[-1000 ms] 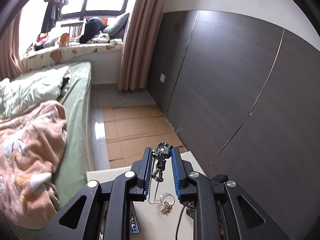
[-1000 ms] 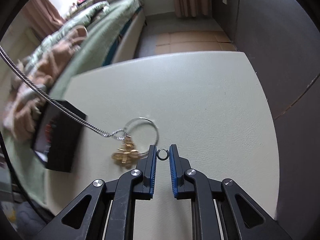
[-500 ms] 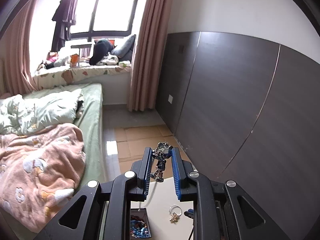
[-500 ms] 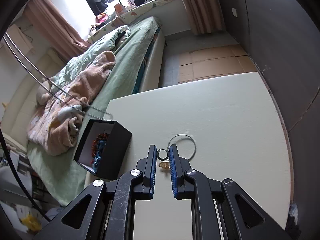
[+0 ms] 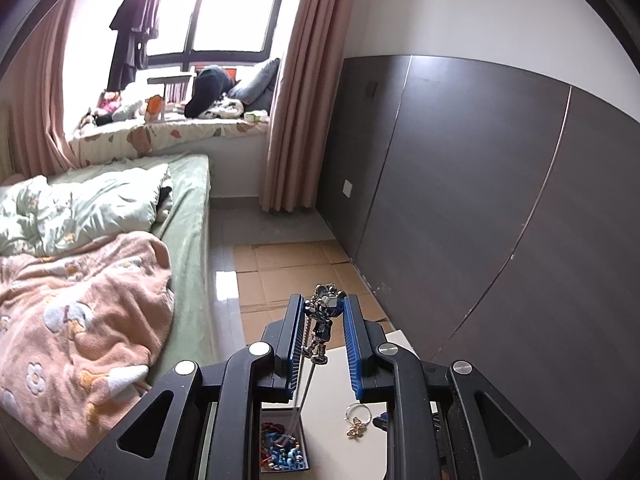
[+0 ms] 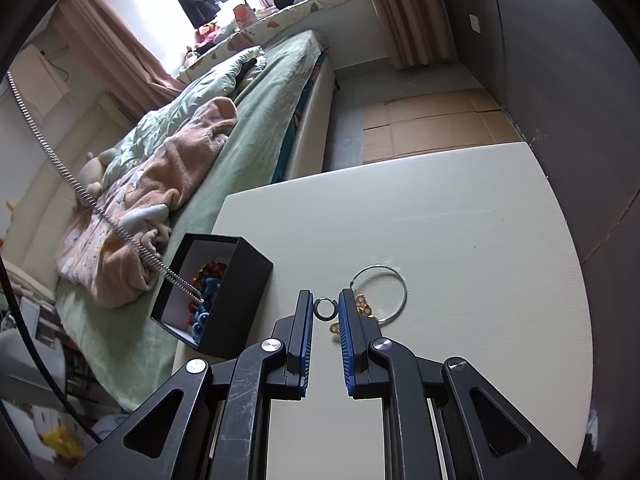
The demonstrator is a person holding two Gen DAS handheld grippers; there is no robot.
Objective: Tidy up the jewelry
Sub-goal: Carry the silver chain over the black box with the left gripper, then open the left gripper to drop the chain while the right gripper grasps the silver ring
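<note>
Jewelry here is split between a pale, smooth-topped table (image 6: 460,208), an open black cardboard box with a white lining (image 6: 240,280) near that table's bed-side edge, and the two grippers. Inside the box lies a heap of blue and red-orange beads (image 6: 206,284), and the free end of a long silver snake chain (image 6: 80,188) dips onto them. That chain hangs from the left gripper (image 5: 322,316), whose blue-padded fingers pinch its small silver figurine pendant (image 5: 323,312) high above the box. On the table, well apart from the box, rests a thin silver wire hoop with a gold butterfly charm (image 6: 384,296). The right gripper (image 6: 325,310) holds a small dark metal ring (image 6: 325,309) between its pads. My reading: the necklace is being fed into the box; next, lower the left gripper so the chain coils inside, then release.
</note>
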